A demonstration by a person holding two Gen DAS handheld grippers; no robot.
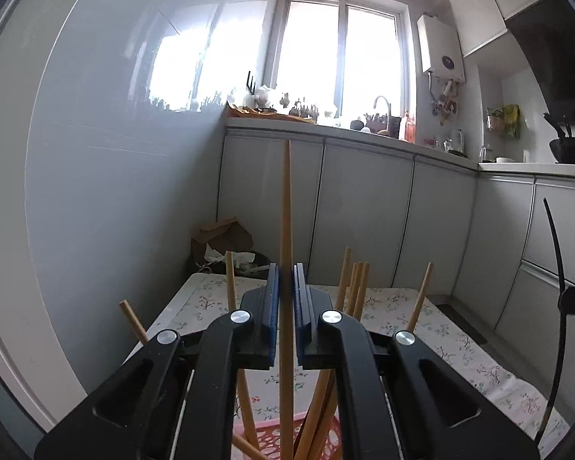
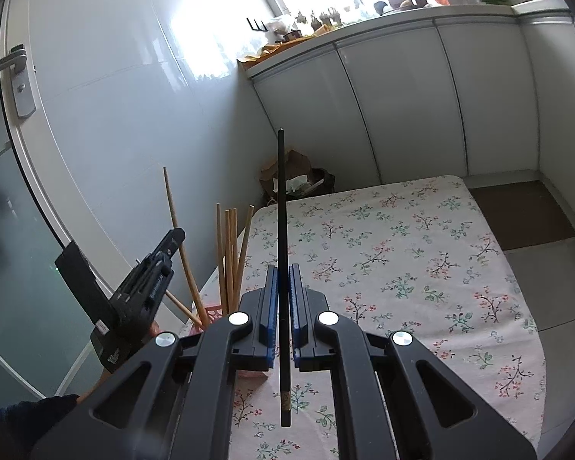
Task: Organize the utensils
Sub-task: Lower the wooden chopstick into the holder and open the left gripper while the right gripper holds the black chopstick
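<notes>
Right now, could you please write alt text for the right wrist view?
The right gripper is shut on a thin black chopstick held upright above a table with a floral cloth. At left, the left gripper holds a wooden chopstick above a pink plastic basket of upright wooden chopsticks.

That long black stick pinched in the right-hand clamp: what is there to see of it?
The black chopstick is a slim, straight, dark rod, smooth and glossy like lacquer. A small gold patterned band sits near its lower, thicker end. It tapers toward the top. The right gripper is shut on it, and the blue pads press its middle from both sides. It stands roughly upright above the flowered tablecloth, with its lower end hanging free. Nothing else touches it. It also shows at the edge of the left wrist view.
</notes>
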